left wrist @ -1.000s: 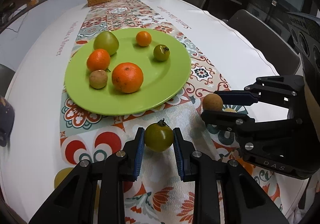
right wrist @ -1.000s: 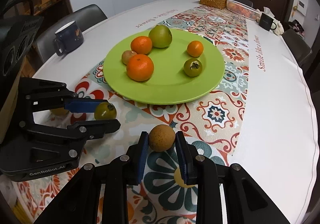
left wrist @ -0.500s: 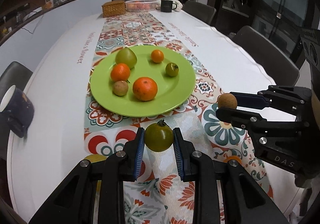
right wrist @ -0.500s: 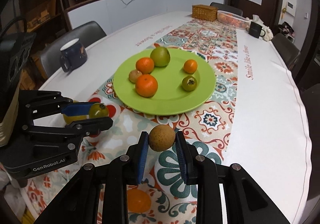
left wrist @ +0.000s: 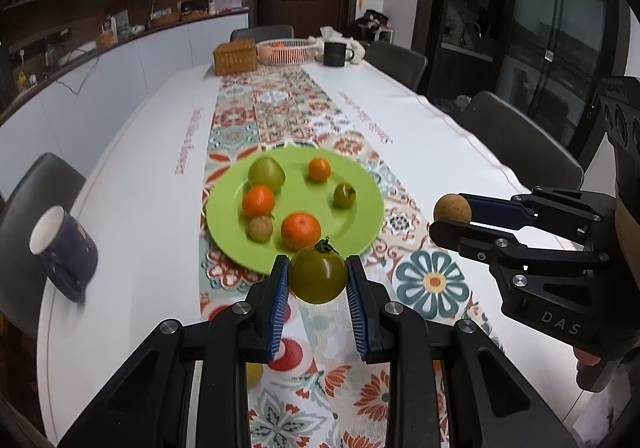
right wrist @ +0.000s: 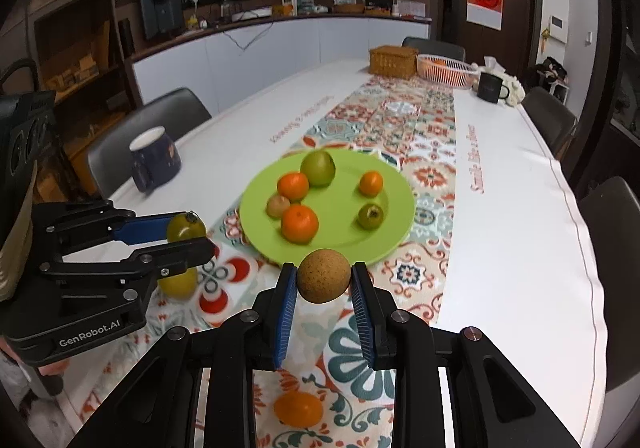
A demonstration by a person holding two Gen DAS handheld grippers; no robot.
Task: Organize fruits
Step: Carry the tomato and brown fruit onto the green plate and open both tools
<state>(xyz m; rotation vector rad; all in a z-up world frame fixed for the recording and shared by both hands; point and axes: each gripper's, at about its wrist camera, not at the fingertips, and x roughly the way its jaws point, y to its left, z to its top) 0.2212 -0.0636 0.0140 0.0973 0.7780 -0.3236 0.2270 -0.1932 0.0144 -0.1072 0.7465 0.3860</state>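
My left gripper (left wrist: 318, 280) is shut on a green tomato (left wrist: 318, 275) and holds it above the table runner, short of the green plate (left wrist: 362, 222). My right gripper (right wrist: 323, 277) is shut on a round brown fruit (right wrist: 323, 275), also in the air near the plate (right wrist: 396, 222). The plate holds several fruits: oranges, a green pear (left wrist: 266, 174), a small green tomato (left wrist: 344, 195) and a small brown fruit (left wrist: 260, 227). In the right wrist view a yellow fruit (right wrist: 178, 282) and an orange (right wrist: 298, 408) lie on the runner.
A dark blue mug (left wrist: 64, 248) lies at the table's left side. A wicker box (left wrist: 235, 57), a white basket (left wrist: 285, 50) and a black mug (left wrist: 334, 53) stand at the far end. Chairs line both sides.
Both grippers have risen and pulled back from the plate with their fruits still held. The plate now looks smaller and farther away.
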